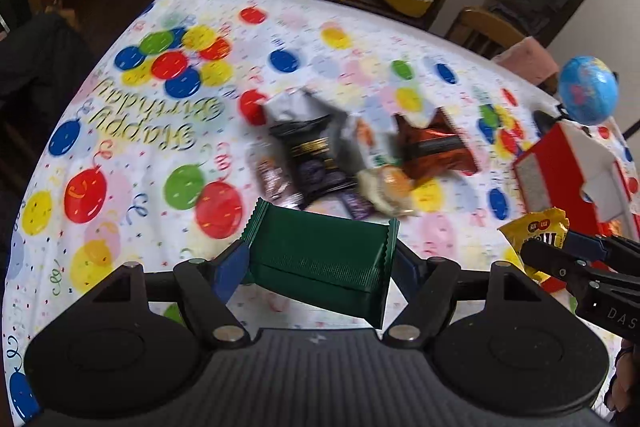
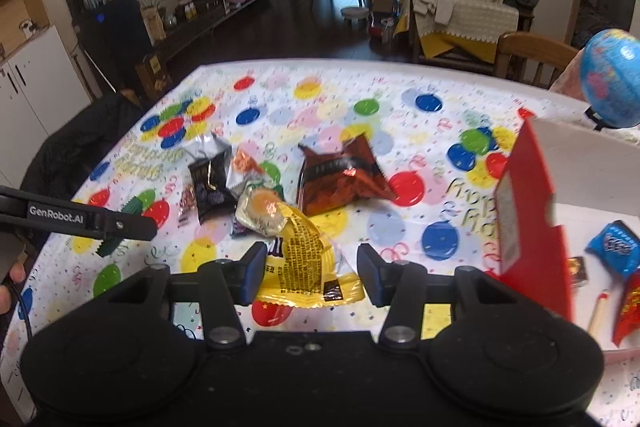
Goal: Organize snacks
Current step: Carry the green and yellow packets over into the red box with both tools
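Here, a green packet is clamped between the blue pads of the left tongs, held tilted above the near part of the counter, which is covered by a balloon-printed birthday cloth. Beyond it, around the middle of the counter, a loose heap of snacks is seen: a black bag at the left, a small pale packet with an orange disc touching it, and an orange-brown bag just to the right. In the right wrist view the same black bag and orange-brown bag are shown lying flat, apart from each other.

Further right, a yellow candy bag is held in the right tongs; it is pressed against the left pad, while a gap is seen before the right pad, so a firm grip cannot be told. In the left wrist view, that yellow bag appears at the tip of the right tongs.

At the far right, a red and white box stands open, with a blue packet and a red packet lying inside. A blue globe is seen behind the box.
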Motion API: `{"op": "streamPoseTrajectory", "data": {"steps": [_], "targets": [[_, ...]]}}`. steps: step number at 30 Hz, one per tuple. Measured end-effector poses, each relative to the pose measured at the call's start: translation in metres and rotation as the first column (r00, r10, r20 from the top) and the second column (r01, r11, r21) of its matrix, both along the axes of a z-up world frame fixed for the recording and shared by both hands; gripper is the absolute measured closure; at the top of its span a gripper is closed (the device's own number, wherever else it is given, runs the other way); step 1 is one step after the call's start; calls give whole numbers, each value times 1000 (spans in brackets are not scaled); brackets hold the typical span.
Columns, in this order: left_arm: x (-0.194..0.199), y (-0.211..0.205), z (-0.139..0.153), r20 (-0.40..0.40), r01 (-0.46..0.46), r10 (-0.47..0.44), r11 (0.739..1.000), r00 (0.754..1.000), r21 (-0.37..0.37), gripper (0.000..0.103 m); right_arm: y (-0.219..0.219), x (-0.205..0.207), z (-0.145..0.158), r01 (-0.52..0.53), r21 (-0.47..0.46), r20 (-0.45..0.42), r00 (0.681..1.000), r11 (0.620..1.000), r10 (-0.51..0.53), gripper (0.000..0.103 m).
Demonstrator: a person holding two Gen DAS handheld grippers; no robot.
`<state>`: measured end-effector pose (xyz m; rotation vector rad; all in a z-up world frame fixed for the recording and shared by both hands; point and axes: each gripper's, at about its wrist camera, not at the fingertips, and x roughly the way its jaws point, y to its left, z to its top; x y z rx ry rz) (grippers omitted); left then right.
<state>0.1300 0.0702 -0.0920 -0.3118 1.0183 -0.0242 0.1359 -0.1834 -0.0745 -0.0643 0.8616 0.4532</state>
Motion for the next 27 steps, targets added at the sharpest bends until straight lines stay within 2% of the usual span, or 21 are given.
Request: {"op": "streamPoseTrajectory", "data": {"steps": [7,13,27], "targets": [[-5,-38,27,51,63,-64,998,997,20,28,-25,-16,28,24,5,58,998,1000,-24,55],[-7,-78,50,97,117,-120,992,988,35,28,-59,-24,44,70,46,60,995,996,-73,55],[10,-189,88,187,248,-259,965,948,82,28,-148,-29,70,172,39,139,975,984,-175,55]]}}
